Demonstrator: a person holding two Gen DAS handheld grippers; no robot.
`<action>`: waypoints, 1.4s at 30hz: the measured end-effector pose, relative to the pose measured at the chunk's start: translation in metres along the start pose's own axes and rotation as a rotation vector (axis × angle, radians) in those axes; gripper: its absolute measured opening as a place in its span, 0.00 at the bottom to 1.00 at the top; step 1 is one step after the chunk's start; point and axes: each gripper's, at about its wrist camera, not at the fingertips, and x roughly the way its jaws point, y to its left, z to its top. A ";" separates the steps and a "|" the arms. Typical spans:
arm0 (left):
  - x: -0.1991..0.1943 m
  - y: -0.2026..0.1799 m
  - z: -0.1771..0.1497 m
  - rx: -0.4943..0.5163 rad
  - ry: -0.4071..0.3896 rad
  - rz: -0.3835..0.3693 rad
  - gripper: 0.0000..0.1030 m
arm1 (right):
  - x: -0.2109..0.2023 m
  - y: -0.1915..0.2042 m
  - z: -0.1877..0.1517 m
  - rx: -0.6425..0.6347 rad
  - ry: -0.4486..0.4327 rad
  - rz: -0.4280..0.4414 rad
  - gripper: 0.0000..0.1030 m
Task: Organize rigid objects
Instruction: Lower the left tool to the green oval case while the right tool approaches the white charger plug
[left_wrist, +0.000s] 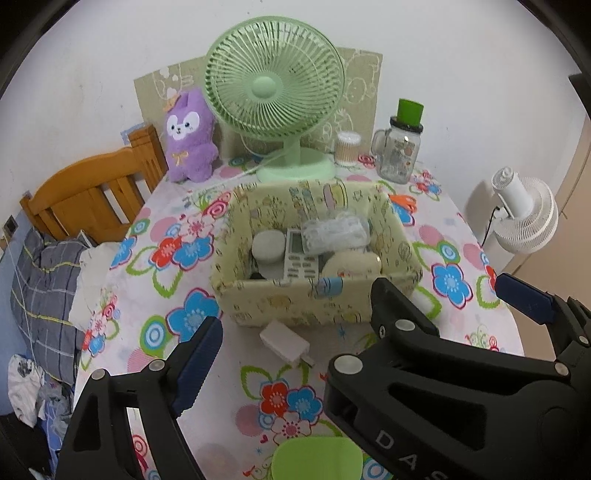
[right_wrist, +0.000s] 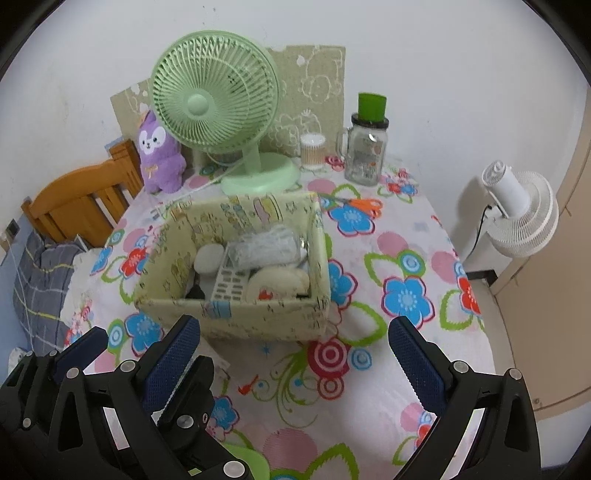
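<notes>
A white plug adapter (left_wrist: 284, 343) lies on the flowered tablecloth (left_wrist: 369, 339), just in front of a pale yellow fabric box (left_wrist: 295, 306). The box holds a white remote (left_wrist: 301, 254), a round white item (left_wrist: 267, 245), a clear plastic bag (left_wrist: 336, 230) and a cream oval case (left_wrist: 351, 264). My left gripper (left_wrist: 293, 347) hangs open over the adapter without touching it. Close on its right, my right gripper (right_wrist: 295, 354) is open and empty before the box (right_wrist: 258, 317). Orange scissors (right_wrist: 360, 205) lie right of the box. A light green rounded object (left_wrist: 317, 458) sits at the near edge.
At the table's back stand a green desk fan (left_wrist: 275, 88), a purple plush (left_wrist: 190, 136), a cotton swab jar (left_wrist: 347, 147) and a glass mug with a green lid (left_wrist: 400, 151). A white floor fan (right_wrist: 517, 214) stands off the right edge. A wooden headboard (left_wrist: 85, 195) and bedding lie to the left.
</notes>
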 end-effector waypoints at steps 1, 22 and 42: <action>0.001 -0.001 -0.003 0.001 0.000 -0.002 0.86 | 0.000 -0.001 -0.003 0.002 -0.002 -0.004 1.00; 0.028 -0.006 -0.066 -0.008 0.075 -0.039 0.99 | 0.025 -0.009 -0.067 -0.005 0.077 -0.017 1.00; 0.051 -0.024 -0.119 -0.047 0.125 -0.063 1.00 | 0.045 -0.026 -0.120 -0.058 0.130 -0.044 1.00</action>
